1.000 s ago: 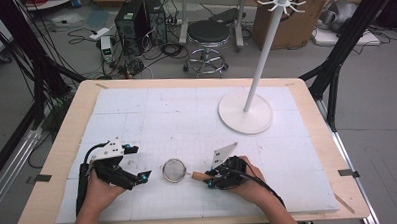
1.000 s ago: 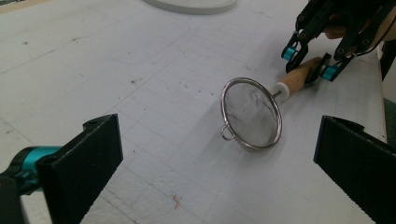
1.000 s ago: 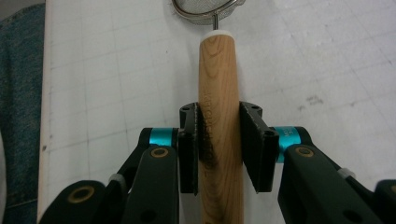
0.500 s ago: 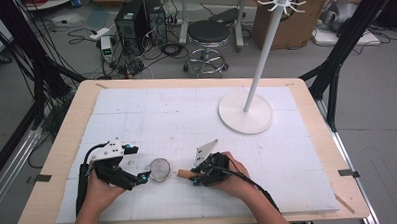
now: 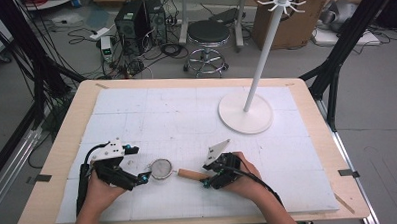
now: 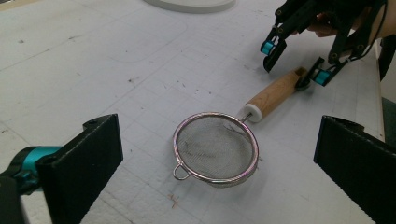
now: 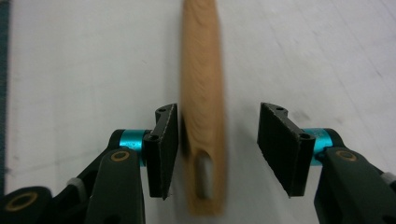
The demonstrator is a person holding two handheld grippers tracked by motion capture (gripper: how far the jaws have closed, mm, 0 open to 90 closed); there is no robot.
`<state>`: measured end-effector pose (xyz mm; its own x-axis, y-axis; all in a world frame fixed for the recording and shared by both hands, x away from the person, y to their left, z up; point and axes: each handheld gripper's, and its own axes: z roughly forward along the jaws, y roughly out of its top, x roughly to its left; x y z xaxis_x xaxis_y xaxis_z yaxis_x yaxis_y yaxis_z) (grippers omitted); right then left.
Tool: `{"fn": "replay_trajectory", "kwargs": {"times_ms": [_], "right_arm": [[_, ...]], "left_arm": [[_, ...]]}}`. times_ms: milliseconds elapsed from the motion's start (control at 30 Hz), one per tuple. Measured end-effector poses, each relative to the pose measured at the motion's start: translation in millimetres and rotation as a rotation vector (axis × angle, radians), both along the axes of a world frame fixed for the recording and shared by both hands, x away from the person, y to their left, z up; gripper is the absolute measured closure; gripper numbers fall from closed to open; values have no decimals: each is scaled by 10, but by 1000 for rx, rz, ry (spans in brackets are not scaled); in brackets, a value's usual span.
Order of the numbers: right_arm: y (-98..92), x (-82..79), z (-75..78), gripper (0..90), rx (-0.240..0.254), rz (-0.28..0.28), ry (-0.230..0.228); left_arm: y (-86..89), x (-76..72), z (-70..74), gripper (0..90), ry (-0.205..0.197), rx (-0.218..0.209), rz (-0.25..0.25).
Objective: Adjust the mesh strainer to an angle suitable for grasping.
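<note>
small mesh strainer (image 5: 162, 169) lies flat on the white mat (image 5: 186, 112) at the near middle of the table (image 5: 62, 147), mesh bowl to the left, wooden handle (image 5: 192, 174) pointing right.

right gripper (image 5: 207, 176) low over the mat at near right, held in the right hand (image 5: 241, 178), forearm coming in from the near edge, jaws aimed left along the handle. its jaws have just been opening: in the right gripper view the handle end (image 7: 203, 140) with its hanging hole sits between the two black pads (image 7: 164, 149), a clear gap on the right side, left pad just beside the wood, whether it touches cannot be told. released, not pinching. handle blurred there.

left gripper (image 5: 144, 177) at near left, held in the left hand (image 5: 101, 188), wrist low on the mat, jaws pointing right at the strainer bowl. jaws spread wide, nothing between them; in the left gripper view the strainer rim (image 6: 215, 147) lies ahead of the pads, apart from both.

white rack stand (image 5: 246, 113) at far right of the mat, well apart from both hands.
</note>
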<state>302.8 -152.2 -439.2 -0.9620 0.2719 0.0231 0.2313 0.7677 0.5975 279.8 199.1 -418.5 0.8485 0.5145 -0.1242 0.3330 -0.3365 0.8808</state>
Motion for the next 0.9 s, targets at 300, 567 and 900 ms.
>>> {"fn": "replay_trajectory", "kwargs": {"times_ms": [300, 567, 900], "right_arm": [[-200, 149, -6, 458, 16, -117, 11], [-281, 268, -22, 447, 50, -182, 40], [-308, 302, -21, 376, 82, -215, 24]], "left_arm": [[-4, 4, -12, 18, 5, 4, 0], [-2, 3, -19, 18, 6, 3, 1], [-1, 3, -25, 18, 11, 1, 2]]}}
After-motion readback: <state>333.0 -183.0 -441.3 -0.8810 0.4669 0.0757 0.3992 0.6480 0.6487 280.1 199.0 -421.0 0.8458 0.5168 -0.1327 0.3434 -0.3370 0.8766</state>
